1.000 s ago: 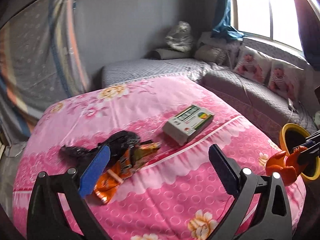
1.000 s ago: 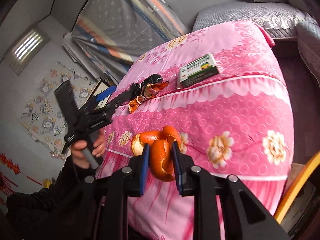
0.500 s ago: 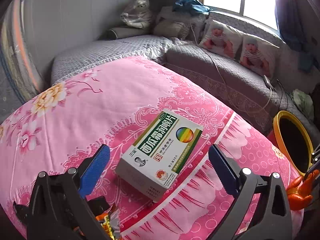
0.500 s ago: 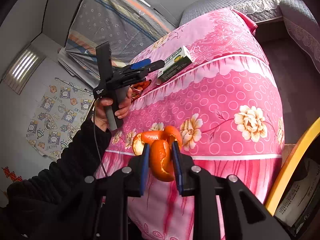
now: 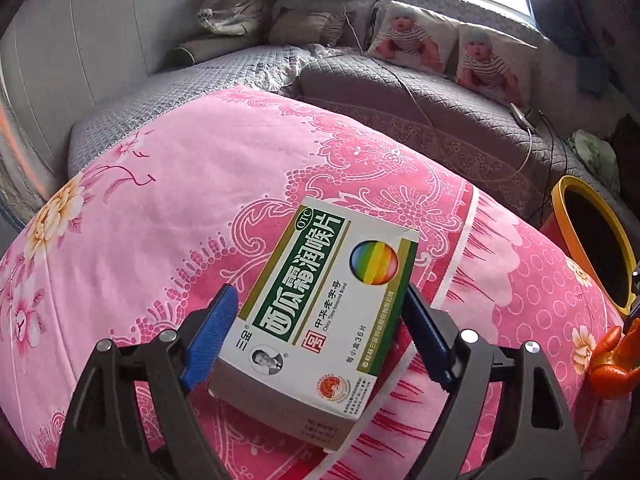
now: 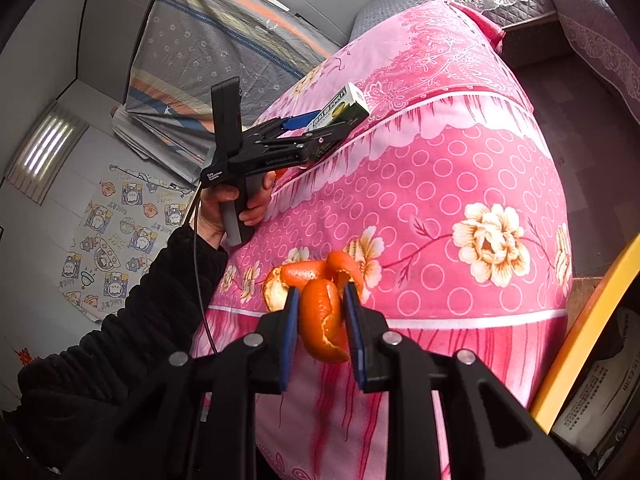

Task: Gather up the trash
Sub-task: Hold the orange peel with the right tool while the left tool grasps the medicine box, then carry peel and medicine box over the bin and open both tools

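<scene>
Two grippers. Left gripper (image 5: 320, 330): fingers spread either side of a medicine box (image 5: 324, 312), pads just beside its long edges, contact unclear; box lies flat on pink floral quilt (image 5: 160, 208). Right gripper (image 6: 322, 322): clamped on orange peel (image 6: 322, 318), held off the quilt's side near yellow-rimmed bin (image 6: 584, 332).

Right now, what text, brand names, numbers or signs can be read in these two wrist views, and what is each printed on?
On the medicine box on the pink quilt, between the open left gripper pads:
"OTC"
"西瓜霜润喉片"
"三金"
"中华老字号"
"每小盒36片"
Its bottom strip, round seal and side panel: too small to read.
Left gripper body, right wrist view: white lettering, too blurred.
Paper in the yellow bin: print unreadable.
Orange peel in the right gripper: none.
</scene>
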`<state>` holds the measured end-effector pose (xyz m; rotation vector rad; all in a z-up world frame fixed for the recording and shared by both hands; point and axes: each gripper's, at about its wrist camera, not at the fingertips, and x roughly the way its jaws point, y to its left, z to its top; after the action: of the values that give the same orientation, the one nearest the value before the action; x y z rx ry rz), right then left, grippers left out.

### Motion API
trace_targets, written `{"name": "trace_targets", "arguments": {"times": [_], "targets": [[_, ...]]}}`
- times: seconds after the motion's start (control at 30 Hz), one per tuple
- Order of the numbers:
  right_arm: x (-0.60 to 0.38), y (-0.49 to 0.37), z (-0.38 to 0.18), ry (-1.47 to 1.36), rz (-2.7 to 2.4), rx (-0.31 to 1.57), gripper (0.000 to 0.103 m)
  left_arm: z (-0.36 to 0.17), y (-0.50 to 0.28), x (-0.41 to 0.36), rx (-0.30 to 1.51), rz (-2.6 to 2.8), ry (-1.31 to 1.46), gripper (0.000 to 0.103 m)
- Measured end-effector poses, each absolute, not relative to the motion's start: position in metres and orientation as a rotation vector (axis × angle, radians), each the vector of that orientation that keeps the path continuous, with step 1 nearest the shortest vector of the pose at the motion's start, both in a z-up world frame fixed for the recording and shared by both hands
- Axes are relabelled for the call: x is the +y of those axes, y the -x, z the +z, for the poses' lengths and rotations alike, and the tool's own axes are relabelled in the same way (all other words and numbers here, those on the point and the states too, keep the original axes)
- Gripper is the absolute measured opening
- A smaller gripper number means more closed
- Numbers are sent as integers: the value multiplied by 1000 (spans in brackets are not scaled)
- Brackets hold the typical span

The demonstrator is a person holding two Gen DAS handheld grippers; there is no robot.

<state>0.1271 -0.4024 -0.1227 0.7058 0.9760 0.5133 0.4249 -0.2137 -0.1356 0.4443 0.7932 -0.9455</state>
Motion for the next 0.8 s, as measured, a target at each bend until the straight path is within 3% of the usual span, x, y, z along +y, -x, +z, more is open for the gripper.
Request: {"name": "trace_targets", "arguments": {"times": [0.2, 0.37, 0.8], "targets": [[-397, -121, -115, -699, 518, 970, 21, -118, -421, -200, 768, -940, -337, 70], [-389, -114, -105, -682, 527, 953, 21, -87, -386, -180, 701, -905, -279, 70], [-371, -87, -87, -680, 526, 911, 21, 6, -227, -121, 493, -622, -98, 70]]}}
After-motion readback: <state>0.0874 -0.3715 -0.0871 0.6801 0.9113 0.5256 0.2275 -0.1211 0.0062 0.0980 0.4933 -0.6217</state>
